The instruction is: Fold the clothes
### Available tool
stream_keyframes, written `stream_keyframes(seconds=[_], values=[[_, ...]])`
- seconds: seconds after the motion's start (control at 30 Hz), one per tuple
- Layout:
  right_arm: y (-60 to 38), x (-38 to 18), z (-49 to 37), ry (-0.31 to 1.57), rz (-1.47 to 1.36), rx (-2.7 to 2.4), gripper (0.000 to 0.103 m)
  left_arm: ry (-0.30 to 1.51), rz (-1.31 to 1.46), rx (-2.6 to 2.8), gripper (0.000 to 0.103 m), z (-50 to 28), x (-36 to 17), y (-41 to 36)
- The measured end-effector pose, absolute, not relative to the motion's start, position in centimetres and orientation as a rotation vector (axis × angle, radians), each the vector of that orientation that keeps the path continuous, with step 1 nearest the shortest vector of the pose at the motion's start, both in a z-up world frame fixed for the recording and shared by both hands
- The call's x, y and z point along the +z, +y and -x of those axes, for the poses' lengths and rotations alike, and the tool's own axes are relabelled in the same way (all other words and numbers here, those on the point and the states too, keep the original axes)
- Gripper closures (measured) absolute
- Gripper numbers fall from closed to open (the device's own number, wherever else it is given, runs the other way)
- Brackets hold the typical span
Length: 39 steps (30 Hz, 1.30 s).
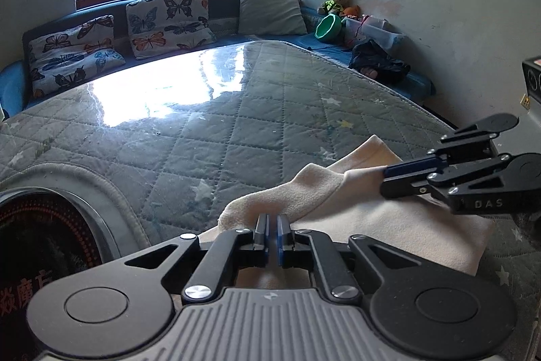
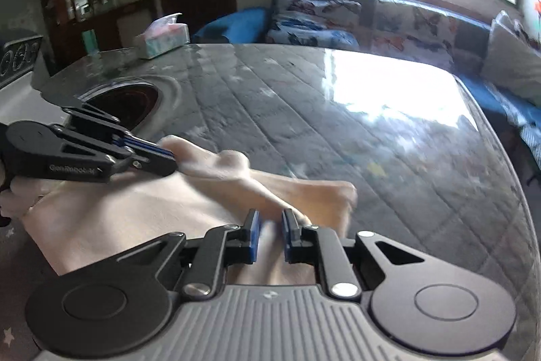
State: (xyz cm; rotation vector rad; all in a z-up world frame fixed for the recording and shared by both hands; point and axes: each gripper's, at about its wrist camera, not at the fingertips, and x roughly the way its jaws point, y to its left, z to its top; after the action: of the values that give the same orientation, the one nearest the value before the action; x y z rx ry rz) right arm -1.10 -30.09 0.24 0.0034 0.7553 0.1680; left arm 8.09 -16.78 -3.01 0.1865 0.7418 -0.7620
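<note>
A cream cloth lies partly folded at the near edge of the quilted grey table. My left gripper is shut on a raised fold of it at the cloth's left end. From the right, my right gripper reaches to the cloth's far fold. In the right wrist view its jaws stand a little apart, the blue pads clear of the blurred cloth below. The left gripper shows there at the left, pinching the fabric.
A round black cooker plate is sunk into the table at the left. A tissue box stands at the far edge. Behind the table a blue sofa holds butterfly cushions, a green bowl and dark clothing.
</note>
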Motion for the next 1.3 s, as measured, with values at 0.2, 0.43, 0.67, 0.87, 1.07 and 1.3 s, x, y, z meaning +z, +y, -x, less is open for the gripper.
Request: stream_keyframes(seconds=[0.2, 0.43, 0.67, 0.87, 1.07, 1.3], values=[[-29.6, 1.9, 3.1, 0.733, 0.011, 0.208, 0.091, 0.739, -0.200, -0.754, 0.097, -7.9, -3.1, -17.1], [-28.5, 1.3, 6.4, 0.760, 0.048, 0.225, 0.091, 0.734, -0.203, -0.744, 0.097, -7.8, -3.2, -17.1], [-29.1, 0.5, 9.0, 0.766, 0.036, 0.167, 0.090, 0.731, -0.197, -0.735, 0.096, -7.9, -3.3, -17.2], [-28.6, 1.2, 9.1, 0.740, 0.037, 0.164, 0.090, 0.736, -0.190, -0.725, 0.096, -7.9, -3.2, -17.2], [-25.5, 2.6, 8.6, 0.690, 0.081, 0.288, 0.089, 0.742, -0.196, -0.724, 0.096, -7.9, -3.1, -17.3], [-23.1, 0.6, 8.0, 0.735, 0.156, 0.331, 0.089, 0.743, -0.197, -0.724, 0.096, -7.9, -3.1, -17.2]])
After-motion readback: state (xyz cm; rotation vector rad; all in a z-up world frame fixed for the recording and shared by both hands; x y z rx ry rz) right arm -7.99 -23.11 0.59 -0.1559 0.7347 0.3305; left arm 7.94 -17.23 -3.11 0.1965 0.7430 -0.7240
